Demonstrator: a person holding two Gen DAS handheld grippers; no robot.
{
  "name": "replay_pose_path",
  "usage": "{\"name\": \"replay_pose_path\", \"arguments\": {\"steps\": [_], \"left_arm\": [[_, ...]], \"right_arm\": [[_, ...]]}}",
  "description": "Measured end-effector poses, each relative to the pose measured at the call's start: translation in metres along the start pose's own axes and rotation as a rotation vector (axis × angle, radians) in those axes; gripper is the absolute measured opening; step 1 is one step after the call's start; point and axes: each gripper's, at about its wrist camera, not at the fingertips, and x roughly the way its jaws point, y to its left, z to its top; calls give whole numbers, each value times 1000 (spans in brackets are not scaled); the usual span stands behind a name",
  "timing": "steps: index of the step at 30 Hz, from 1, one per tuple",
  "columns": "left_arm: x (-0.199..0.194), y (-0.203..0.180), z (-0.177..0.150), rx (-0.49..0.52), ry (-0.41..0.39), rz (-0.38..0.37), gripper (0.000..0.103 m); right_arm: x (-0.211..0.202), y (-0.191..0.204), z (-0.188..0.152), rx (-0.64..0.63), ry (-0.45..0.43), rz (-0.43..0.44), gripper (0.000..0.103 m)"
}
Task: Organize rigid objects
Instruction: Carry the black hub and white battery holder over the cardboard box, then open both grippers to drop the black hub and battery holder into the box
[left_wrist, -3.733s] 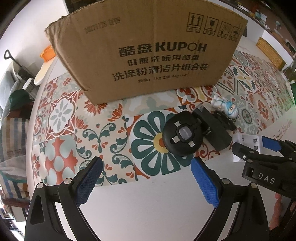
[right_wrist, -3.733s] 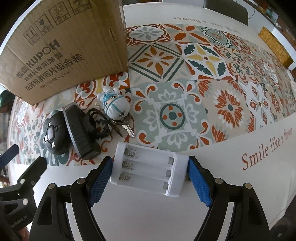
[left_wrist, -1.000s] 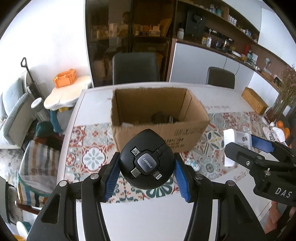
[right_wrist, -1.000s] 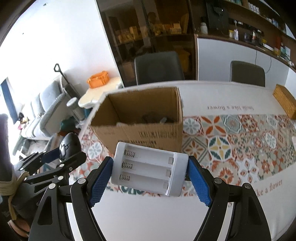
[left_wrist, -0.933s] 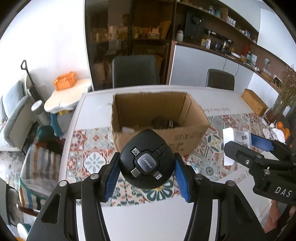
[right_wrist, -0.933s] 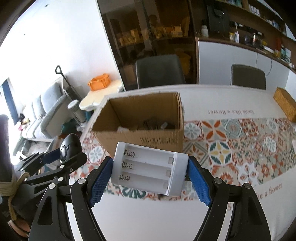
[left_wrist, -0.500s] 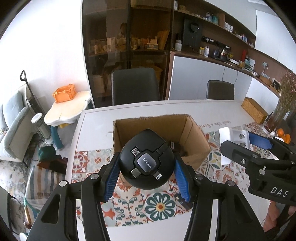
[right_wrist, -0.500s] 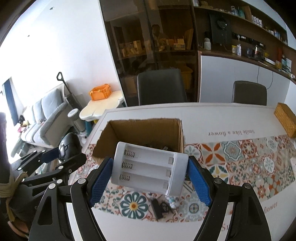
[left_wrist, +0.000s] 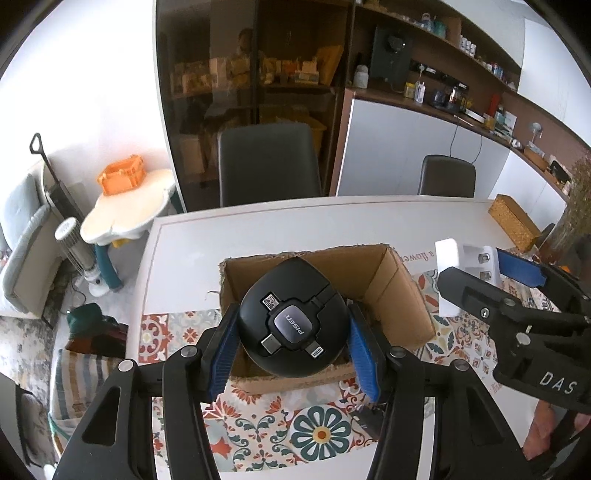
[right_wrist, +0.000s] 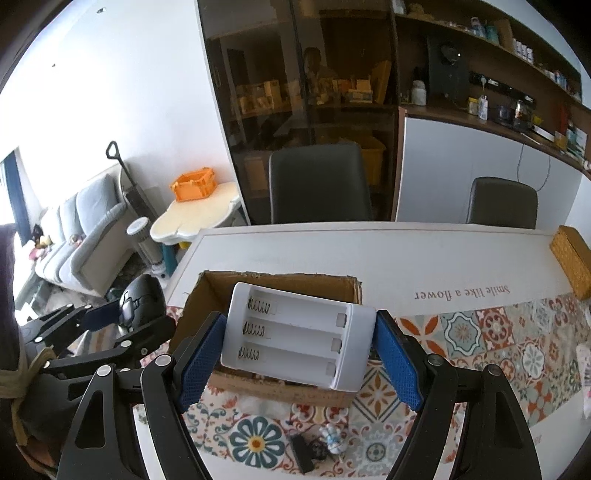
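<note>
My left gripper (left_wrist: 293, 343) is shut on a round black cable hub (left_wrist: 293, 319), its blue pads pressing both sides. It hangs above the open cardboard box (left_wrist: 391, 291) on the patterned table. My right gripper (right_wrist: 297, 349) is shut on a white three-slot battery holder (right_wrist: 295, 339), also held over the cardboard box (right_wrist: 280, 282). The right gripper (left_wrist: 495, 273) with the white holder (left_wrist: 448, 258) shows at the right of the left wrist view. The left gripper (right_wrist: 118, 317) with the black hub (right_wrist: 142, 301) shows at the left of the right wrist view.
A black block (right_wrist: 301, 452) and a small white figurine with keys (right_wrist: 332, 441) lie on the tablecloth in front of the box. A woven basket (right_wrist: 570, 260) stands at the table's far right. Two dark chairs (right_wrist: 319, 182) stand behind the table.
Both grippers have risen and moved forward with their objects. The box now lies beneath them and its inside is largely hidden behind the held things.
</note>
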Motion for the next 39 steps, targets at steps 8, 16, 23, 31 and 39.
{"name": "replay_pose_path", "arguments": {"steps": [8, 16, 23, 31, 39], "left_arm": [[43, 3, 13, 9, 112, -12, 55], [83, 9, 12, -18, 212, -22, 55], [95, 7, 8, -6, 233, -13, 55], [88, 15, 10, 6, 198, 64, 74], [60, 45, 6, -39, 115, 238, 94]], "right_arm": [[30, -6, 14, -1, 59, -13, 80], [60, -12, 16, 0, 130, -23, 80], [78, -15, 15, 1, 172, -26, 80], [81, -13, 17, 12, 181, -23, 80], [89, 3, 16, -12, 200, 15, 80]]}}
